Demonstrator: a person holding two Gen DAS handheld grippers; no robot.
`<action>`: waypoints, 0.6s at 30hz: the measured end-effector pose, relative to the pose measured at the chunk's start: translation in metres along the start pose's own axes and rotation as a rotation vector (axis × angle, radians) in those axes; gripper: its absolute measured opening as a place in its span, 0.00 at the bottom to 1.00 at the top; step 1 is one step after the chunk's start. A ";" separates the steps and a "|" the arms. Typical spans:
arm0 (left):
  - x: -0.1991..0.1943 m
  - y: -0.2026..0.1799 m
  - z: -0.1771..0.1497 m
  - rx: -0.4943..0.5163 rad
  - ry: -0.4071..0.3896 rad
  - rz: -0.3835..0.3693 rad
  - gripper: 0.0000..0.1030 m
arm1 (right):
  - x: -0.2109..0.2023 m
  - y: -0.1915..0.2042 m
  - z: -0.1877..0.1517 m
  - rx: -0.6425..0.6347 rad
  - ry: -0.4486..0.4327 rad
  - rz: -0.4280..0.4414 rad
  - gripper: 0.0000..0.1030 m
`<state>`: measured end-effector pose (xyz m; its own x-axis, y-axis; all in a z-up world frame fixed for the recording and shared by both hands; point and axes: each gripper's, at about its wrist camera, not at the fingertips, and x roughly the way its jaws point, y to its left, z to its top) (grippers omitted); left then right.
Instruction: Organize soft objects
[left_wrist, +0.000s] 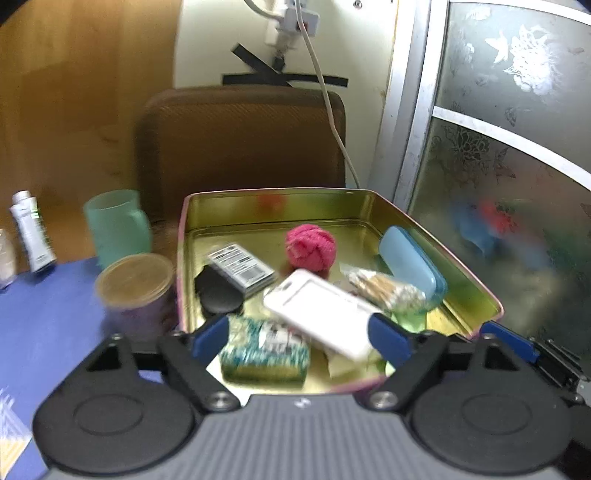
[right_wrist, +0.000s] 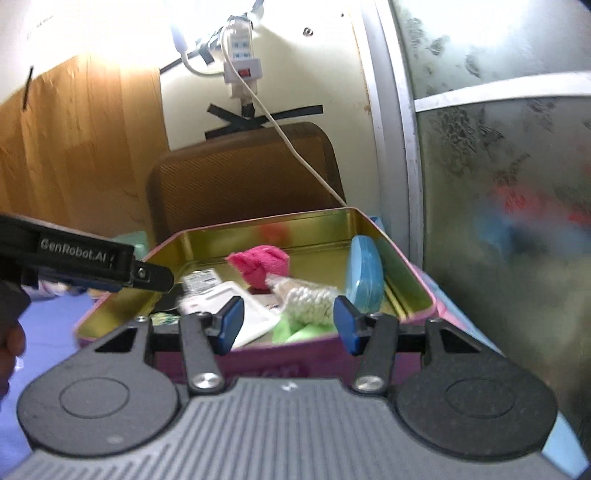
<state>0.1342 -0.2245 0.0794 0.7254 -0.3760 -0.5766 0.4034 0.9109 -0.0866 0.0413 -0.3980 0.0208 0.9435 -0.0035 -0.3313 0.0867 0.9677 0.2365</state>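
Risk: my wide, empty left claw (left_wrist: 299, 338) snags the white card holder (left_wrist: 317, 314) over the tin (left_wrist: 461, 266). Right claw (right_wrist: 290, 320) half-open, empty. Pink yarn ball (left_wrist: 310, 247) sits mid-tin; bag of swabs (right_wrist: 308, 295) could spill.

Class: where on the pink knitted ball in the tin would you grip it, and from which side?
Grip the pink ball across its round middle, coming from above. It lies on the tin floor with bare space around it, and probably squashes under pressure.
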 end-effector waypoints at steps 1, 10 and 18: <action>-0.008 -0.001 -0.007 -0.001 -0.003 0.014 0.92 | -0.005 0.000 -0.002 0.012 0.005 0.010 0.55; -0.063 0.002 -0.056 0.017 0.056 0.091 1.00 | -0.058 0.014 -0.033 0.167 0.068 0.093 0.62; -0.104 0.028 -0.090 0.011 0.048 0.146 1.00 | -0.093 0.065 -0.048 0.172 0.089 0.132 0.64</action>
<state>0.0200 -0.1449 0.0640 0.7495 -0.2312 -0.6203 0.3020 0.9533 0.0097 -0.0565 -0.3229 0.0232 0.9191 0.1499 -0.3644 0.0246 0.9012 0.4328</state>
